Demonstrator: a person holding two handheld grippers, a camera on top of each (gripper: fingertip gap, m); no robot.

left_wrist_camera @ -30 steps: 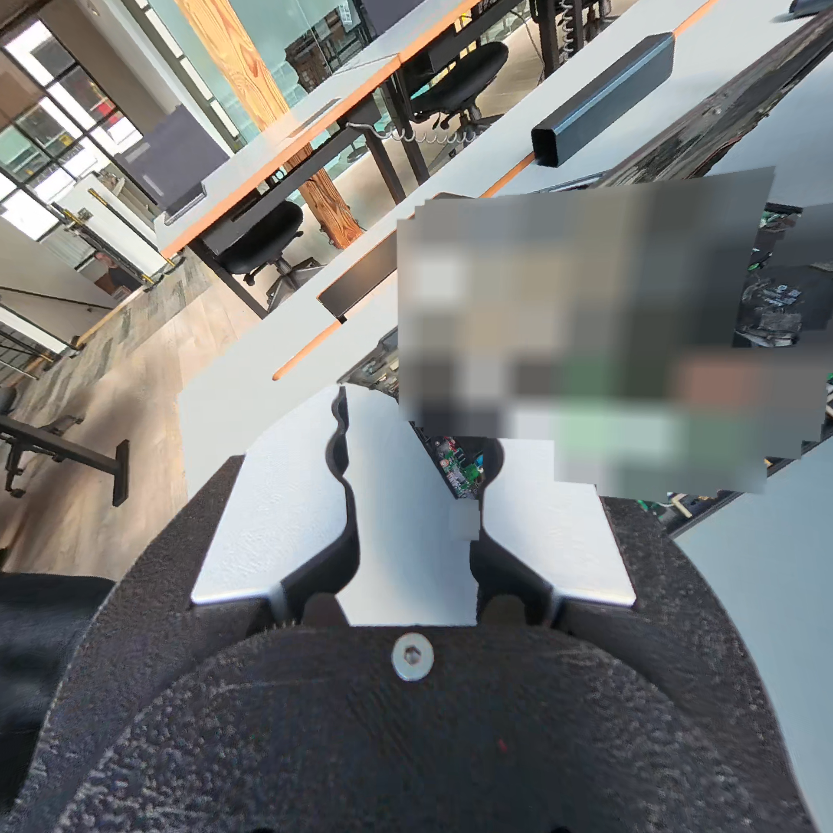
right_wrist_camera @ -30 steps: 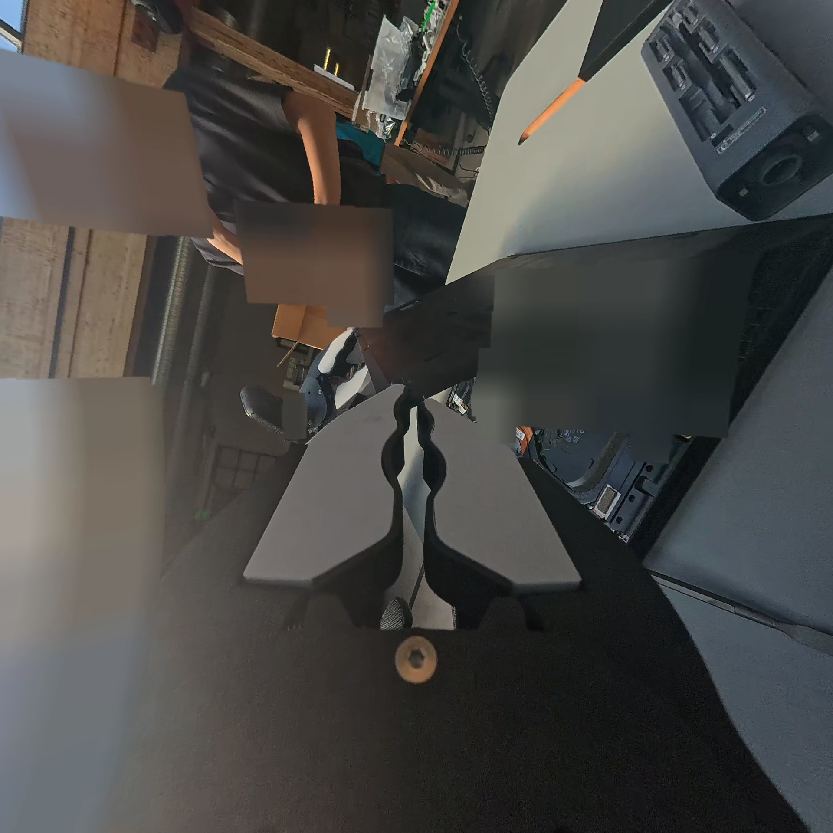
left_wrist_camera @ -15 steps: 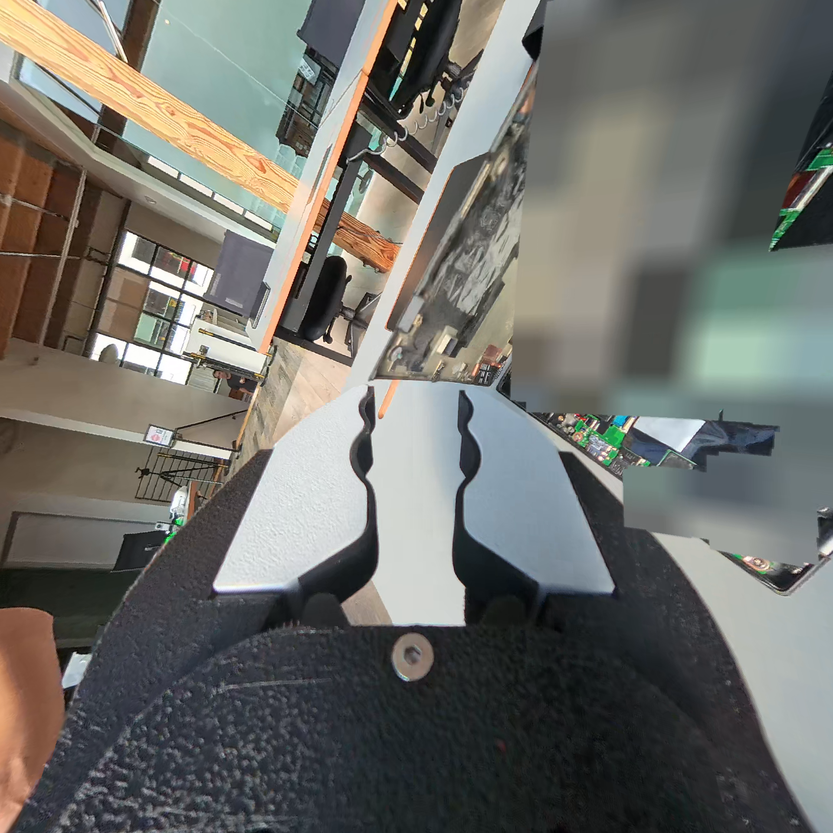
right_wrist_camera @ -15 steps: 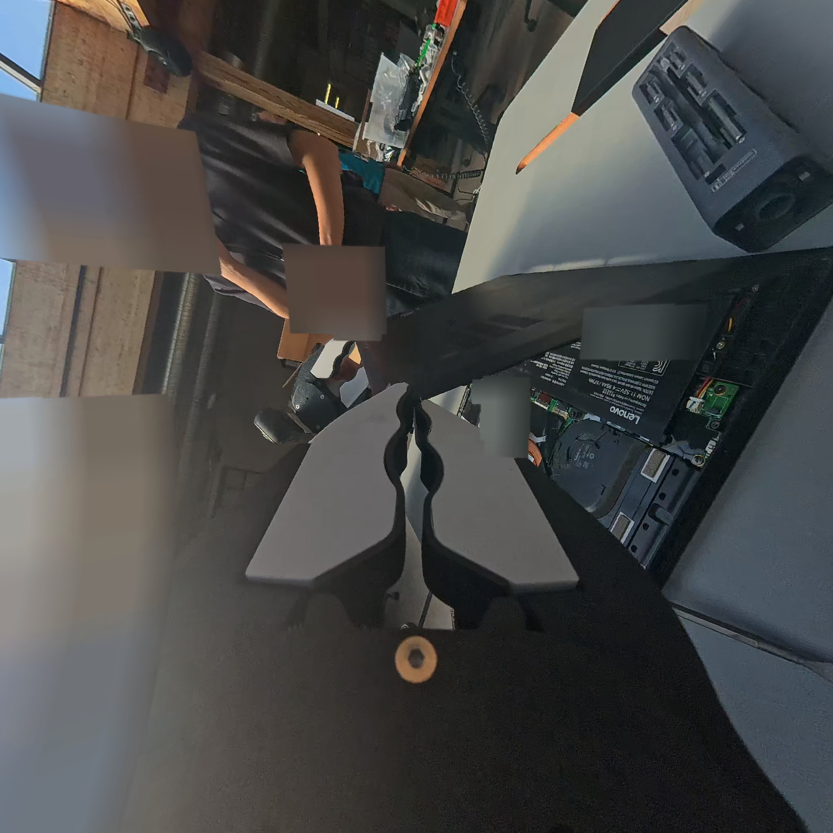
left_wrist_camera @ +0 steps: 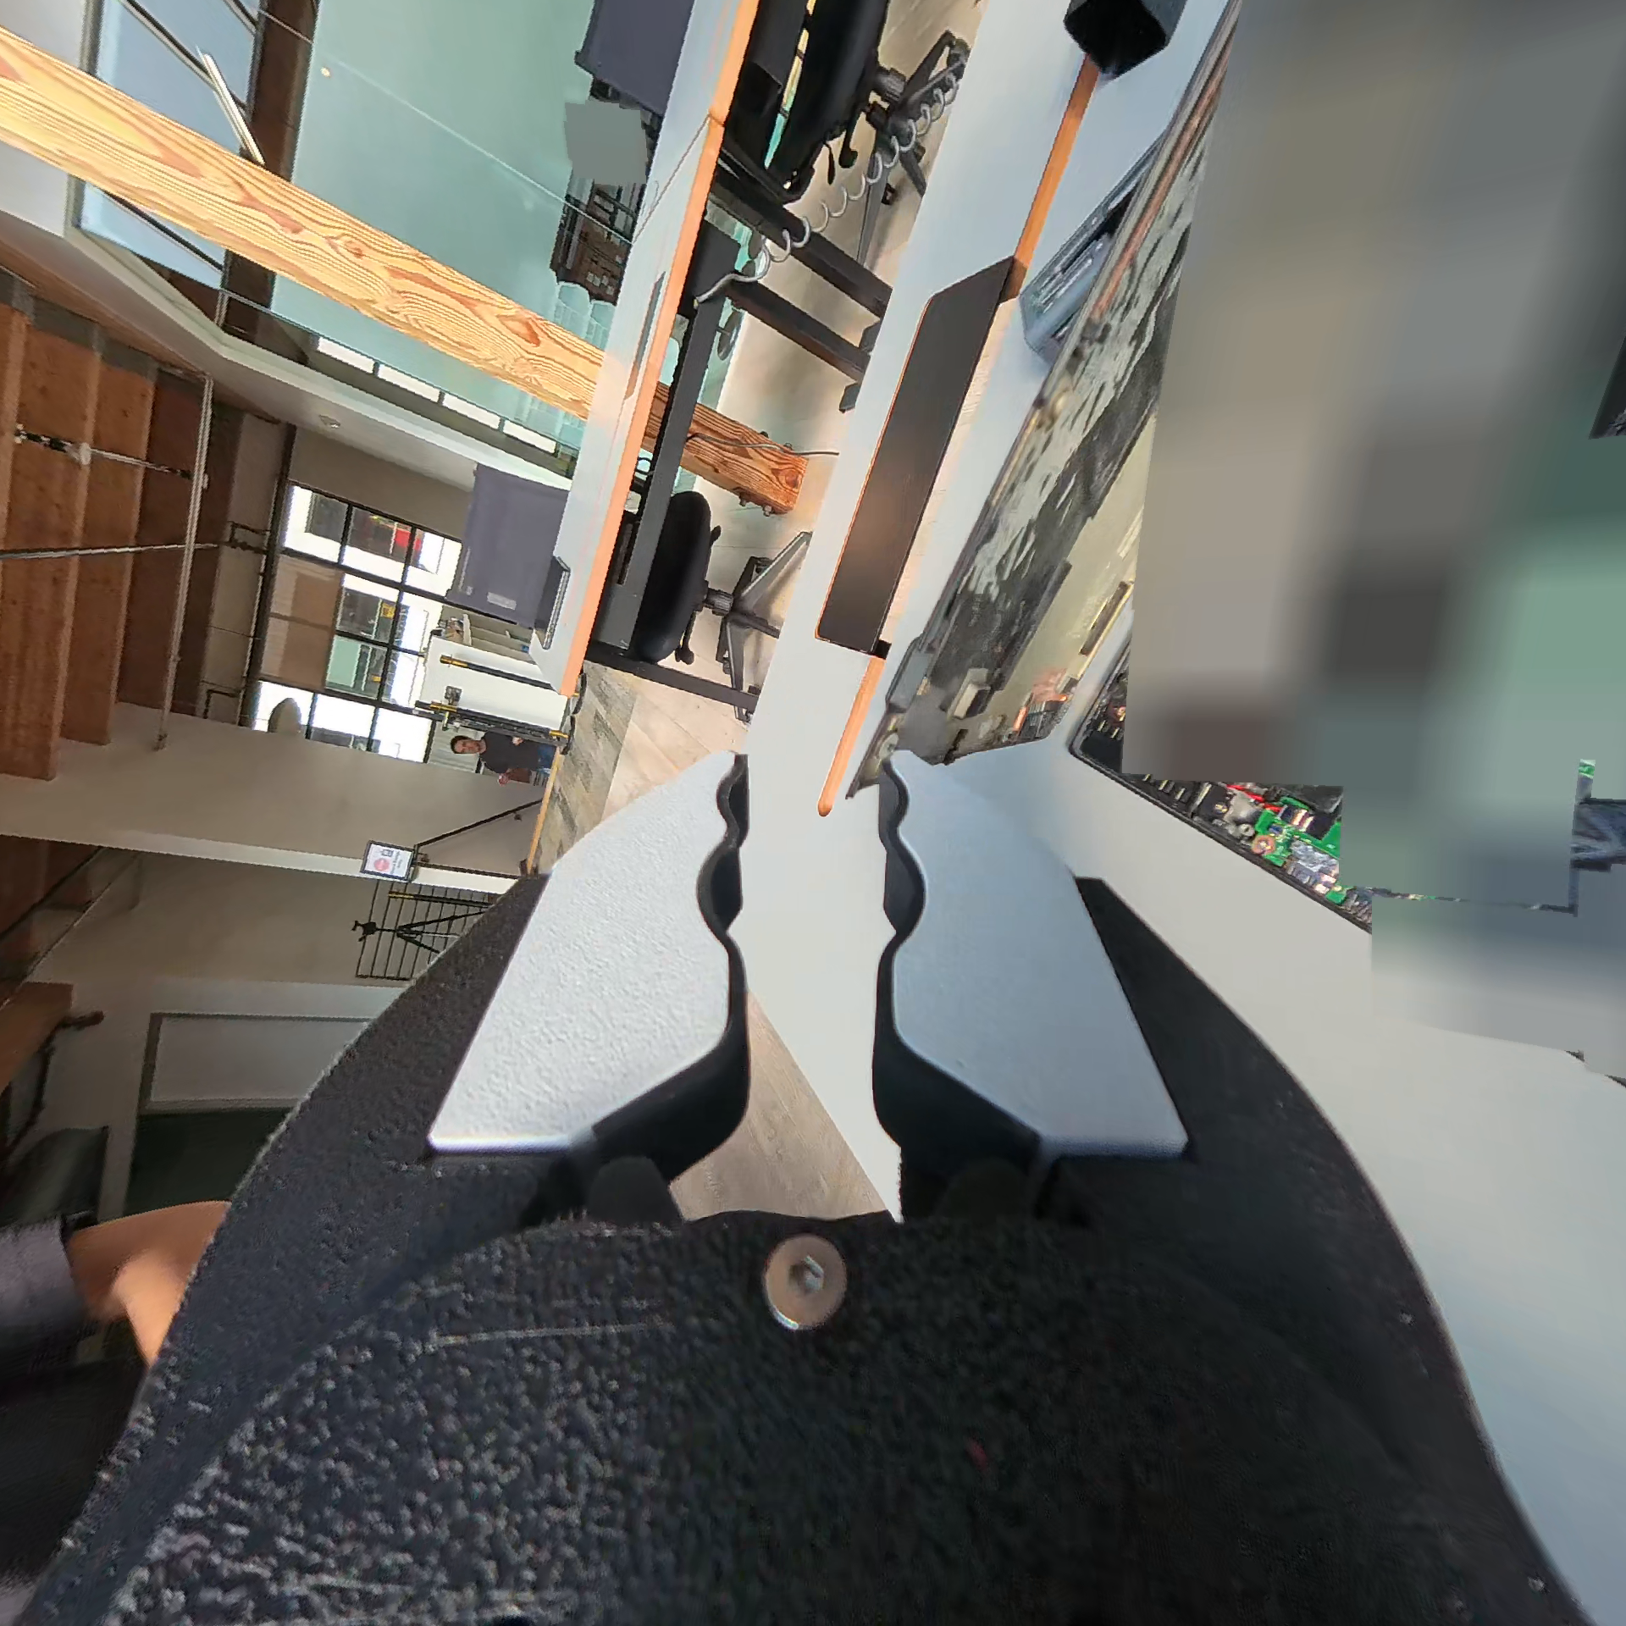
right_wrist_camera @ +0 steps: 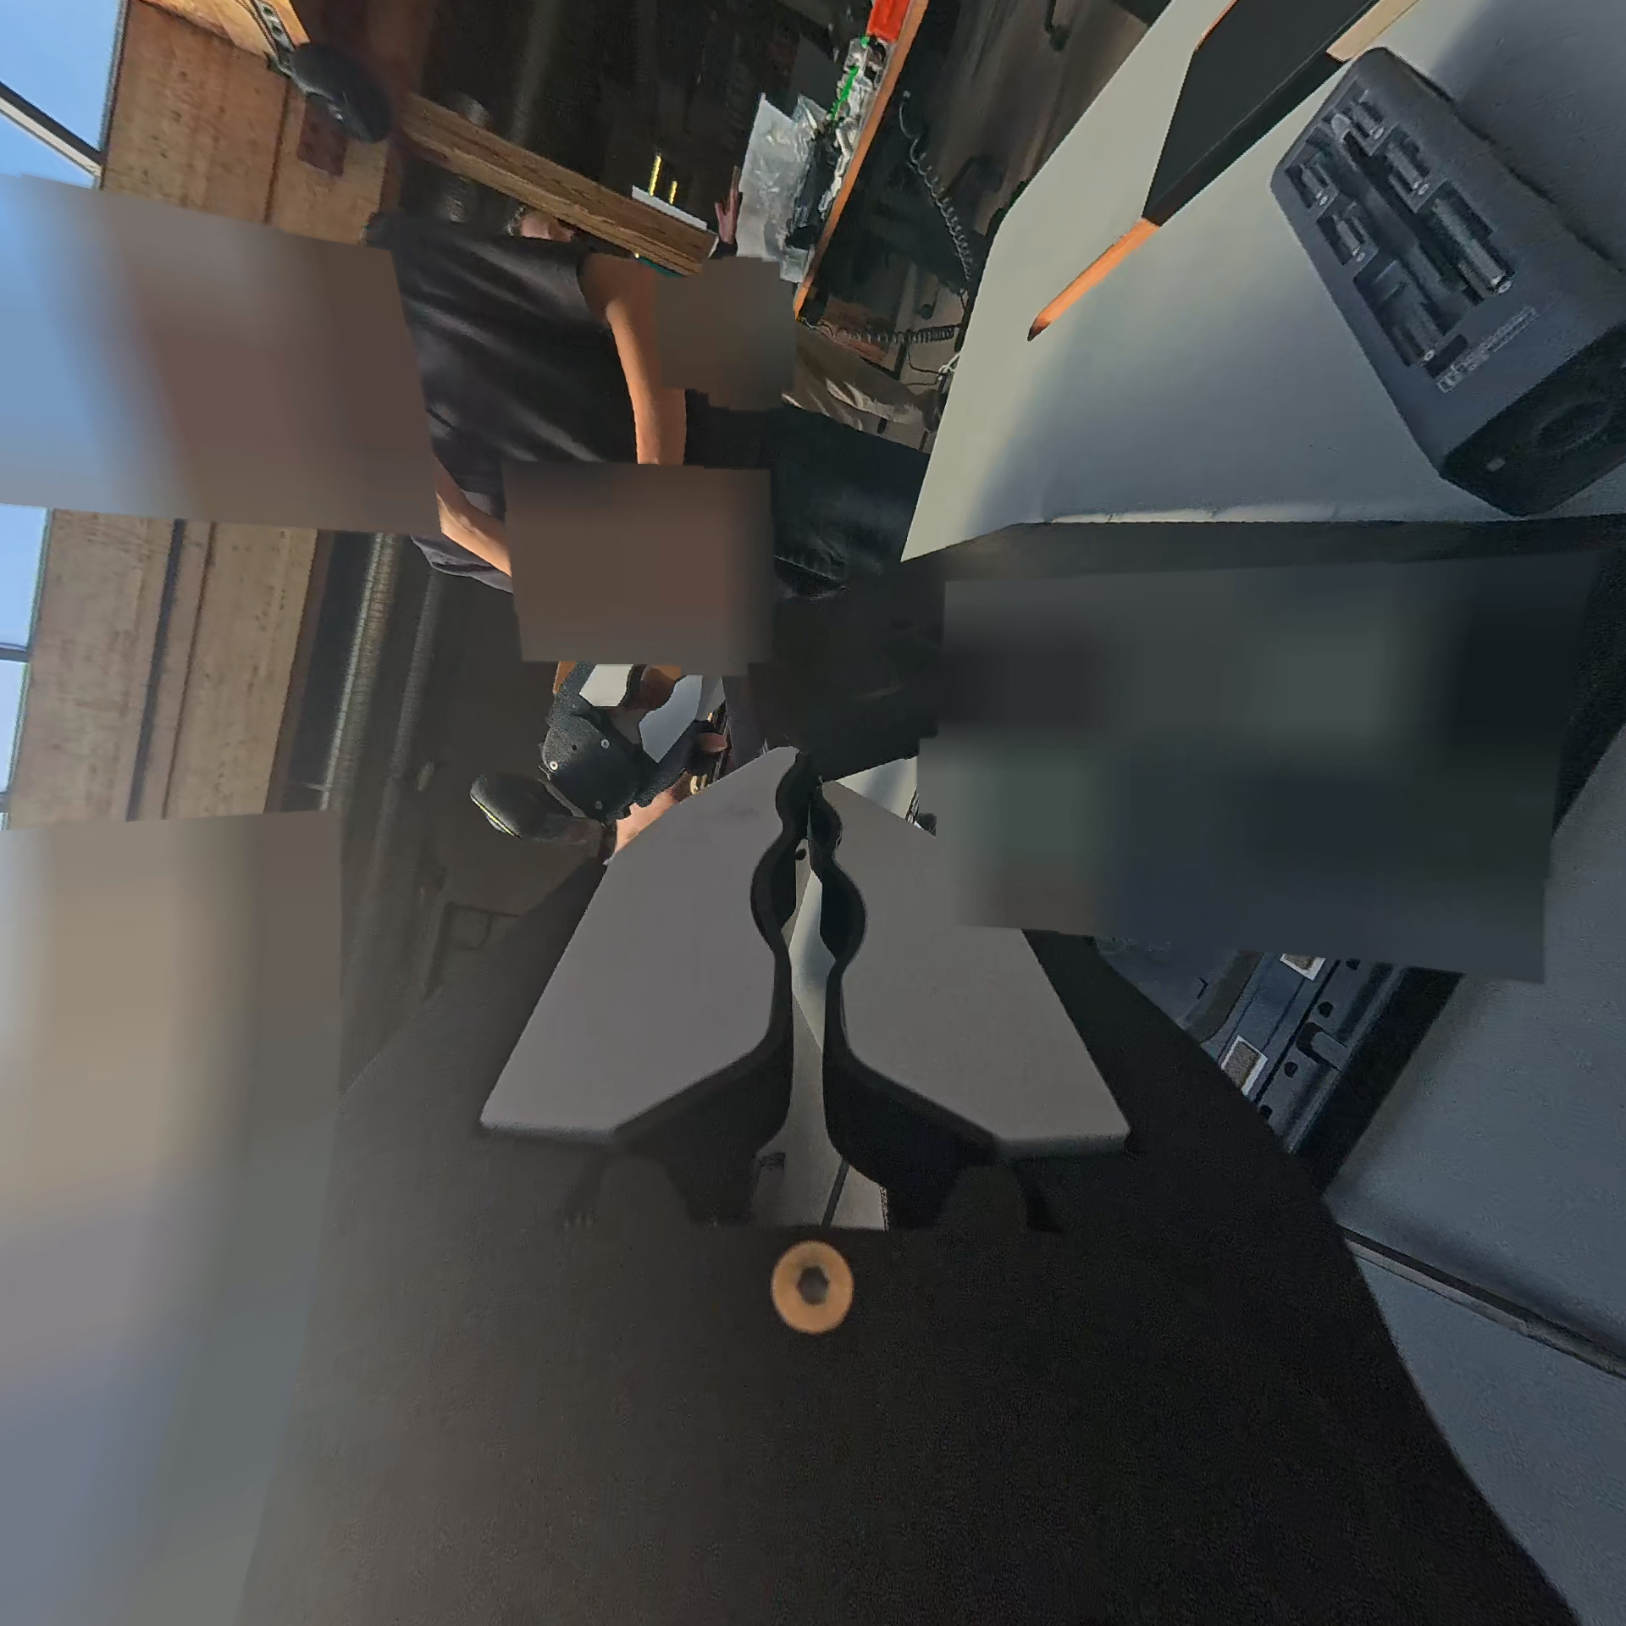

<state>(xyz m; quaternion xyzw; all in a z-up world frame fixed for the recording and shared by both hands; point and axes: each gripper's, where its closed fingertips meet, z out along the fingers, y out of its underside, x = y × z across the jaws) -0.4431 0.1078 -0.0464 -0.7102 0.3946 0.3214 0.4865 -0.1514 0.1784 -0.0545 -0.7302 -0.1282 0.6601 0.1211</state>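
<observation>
Okay — left claw (left_wrist_camera: 814,783) is sitting open, a clear gap between its two fingers (left_wrist_camera: 616,977), nothing gripped. It is hovering over the near corner of the pale grey counter (left_wrist_camera: 985,845), both views rolled sideways. Just past the tips, the corner of a detached laptop panel (left_wrist_camera: 1012,563) is standing tilted up off the counter, its inner side showing patchy foil. To its right the opened laptop base (left_wrist_camera: 1285,836) is lying flat, green circuit boards exposed; much of it is blurred over. A flat black plate (left_wrist_camera: 915,457) is sitting in the counter surface beyond, in line with an orange strip (left_wrist_camera: 849,730). A hand (left_wrist_camera: 150,1267) is showing at the lower left behind the claw body.

Right claw (right_wrist_camera: 805,774) is nearly closed — tips almost touching, only a thin wavy slit between the fingers (right_wrist_camera: 677,959), and whether anything is pinched at the tips I cannot tell. It is pointing at the raised dark panel edge (right_wrist_camera: 1188,541) over the open laptop (right_wrist_camera: 1302,1029), whose interior is mostly masked. A dark grey box with recessed ports (right_wrist_camera: 1443,264) is resting on the counter (right_wrist_camera: 1144,396) farther off. The other claw is showing small beyond the tips, and a person in a dark sleeveless top (right_wrist_camera: 510,352) is standing behind.
</observation>
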